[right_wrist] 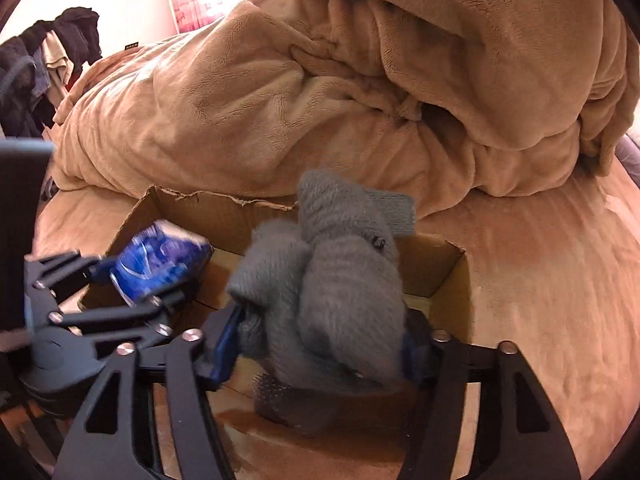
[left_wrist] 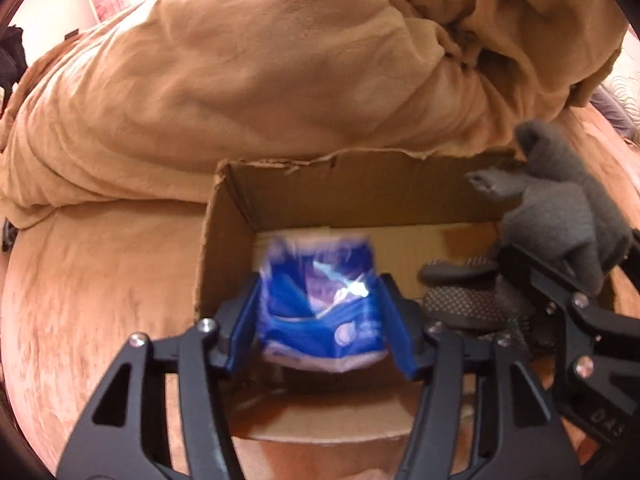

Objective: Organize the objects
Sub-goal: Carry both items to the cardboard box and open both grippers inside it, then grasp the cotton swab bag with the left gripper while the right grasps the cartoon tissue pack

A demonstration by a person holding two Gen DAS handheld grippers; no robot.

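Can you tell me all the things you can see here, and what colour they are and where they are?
blue packet: one, blue and white, crinkly, held over the left part of the box
grey gloves: a bundle, how many I cannot tell, grey knit, held over the right part of the box
cardboard box: one, brown, open top with torn edges, on the bed
dotted grey cloth: one piece, lying in the box under the gloves
blanket: one, tan, heaped behind the box
bed cover: one, tan, under the box
dark clothes: a few, black and grey, hanging at far left
left gripper: one, black with blue pads, shut on the packet
right gripper: one, black with blue pads, shut on the gloves
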